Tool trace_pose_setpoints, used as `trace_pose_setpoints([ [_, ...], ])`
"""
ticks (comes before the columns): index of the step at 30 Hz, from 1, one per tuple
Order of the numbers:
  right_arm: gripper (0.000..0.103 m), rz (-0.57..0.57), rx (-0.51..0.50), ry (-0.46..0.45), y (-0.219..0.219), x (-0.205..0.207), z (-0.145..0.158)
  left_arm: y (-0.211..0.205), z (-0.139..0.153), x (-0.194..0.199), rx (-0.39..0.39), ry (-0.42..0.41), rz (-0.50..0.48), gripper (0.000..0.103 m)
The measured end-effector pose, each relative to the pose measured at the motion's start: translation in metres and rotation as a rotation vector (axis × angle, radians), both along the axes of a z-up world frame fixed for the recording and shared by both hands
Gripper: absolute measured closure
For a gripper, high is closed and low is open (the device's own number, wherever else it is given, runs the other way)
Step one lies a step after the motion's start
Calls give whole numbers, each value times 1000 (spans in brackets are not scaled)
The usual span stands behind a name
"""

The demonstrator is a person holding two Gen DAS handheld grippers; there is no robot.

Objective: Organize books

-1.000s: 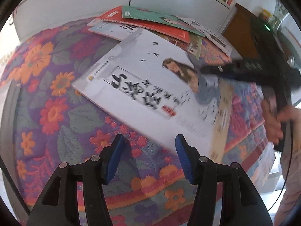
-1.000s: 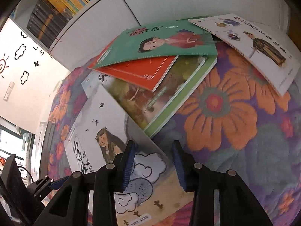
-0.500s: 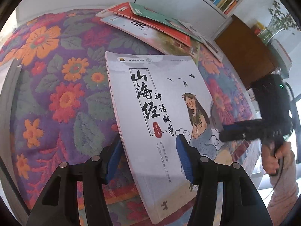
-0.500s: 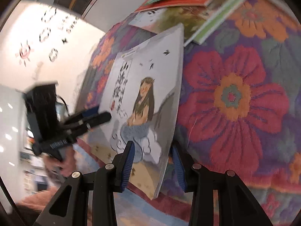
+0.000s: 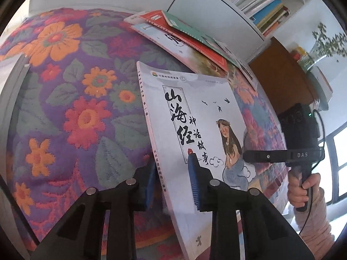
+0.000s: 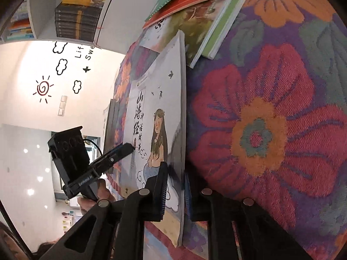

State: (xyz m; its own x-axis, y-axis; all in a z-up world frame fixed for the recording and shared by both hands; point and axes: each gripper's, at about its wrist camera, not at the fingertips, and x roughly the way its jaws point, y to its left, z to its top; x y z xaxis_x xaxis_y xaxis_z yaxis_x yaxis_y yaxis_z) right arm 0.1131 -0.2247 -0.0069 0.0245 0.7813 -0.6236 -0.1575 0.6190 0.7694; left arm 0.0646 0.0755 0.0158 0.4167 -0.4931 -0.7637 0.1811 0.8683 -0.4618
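Note:
A white picture book (image 5: 195,117) with black Chinese title and a long-haired girl stands on edge above the flowered cloth (image 5: 65,108). My left gripper (image 5: 171,179) straddles its spine edge, jaws close on both covers. My right gripper (image 6: 175,192) is shut on the book's (image 6: 151,112) opposite edge; it shows in the left wrist view (image 5: 282,156) gripping the cover. A loose pile of books (image 5: 186,41) lies behind: green, red and illustrated ones, also in the right wrist view (image 6: 195,10).
A white shelf unit (image 5: 216,4) with rows of books stands behind the table. A brown cabinet (image 5: 282,82) and a plant (image 5: 325,41) are at right. A grey strip (image 5: 10,99) runs along the table's left edge.
The white book was lifted from flat on the cloth to upright by my right gripper. My left gripper moved in and its jaws closed around the spine edge.

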Motion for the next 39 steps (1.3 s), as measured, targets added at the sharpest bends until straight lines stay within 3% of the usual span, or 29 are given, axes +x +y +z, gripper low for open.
trace_pose_setpoints([
  [3,91,22,-79,-65,11,-3,9,-6,2,-2,42,-30,-33,76],
  [6,89,55,-138,-113,22,-7,16,-6,2,0,36,-28,-33,76],
  [14,89,25,-95,-64,9,-3,9,-2,-1,1,4,-10,12,76],
  [23,88,24,-172,-146,21,-12,19,0,0,1,1,-8,15,76],
  [28,88,3,-114,-103,14,-9,13,-1,0,1,5,-11,17,76],
  [33,84,33,-150,-169,22,-16,22,-3,1,-1,20,-21,19,76],
  [39,84,8,-110,-142,18,-23,22,-3,3,-3,4,-10,16,76],
])
